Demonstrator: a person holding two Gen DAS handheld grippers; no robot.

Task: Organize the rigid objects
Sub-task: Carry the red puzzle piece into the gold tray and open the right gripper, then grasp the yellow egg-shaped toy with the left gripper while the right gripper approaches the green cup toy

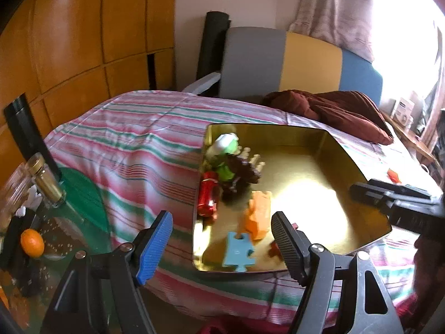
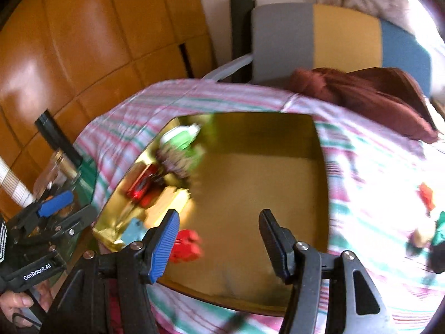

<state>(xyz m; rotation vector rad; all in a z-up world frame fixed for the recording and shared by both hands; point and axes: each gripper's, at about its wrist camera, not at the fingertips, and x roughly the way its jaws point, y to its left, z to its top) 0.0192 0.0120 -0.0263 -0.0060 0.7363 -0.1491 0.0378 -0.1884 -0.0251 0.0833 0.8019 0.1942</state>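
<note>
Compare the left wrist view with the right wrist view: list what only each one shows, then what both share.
Only the left wrist view: an orange fruit beside the bed, and the blue puzzle piece seen whole.

Only the right wrist view: loose toys on the bedspread right of the tray, a red block lying in the tray, and a hand holding the left gripper.

Both: the gold tray with the red can, the striped bedspread and the brown pillow.

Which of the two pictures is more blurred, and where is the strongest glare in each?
The right wrist view is more blurred: the toys in the gold tray smear. The left wrist view is sharper. Glare: in the left view, a white patch on the tray floor and the window at top right; in the right view, the bedsheet at right washes out.
</note>
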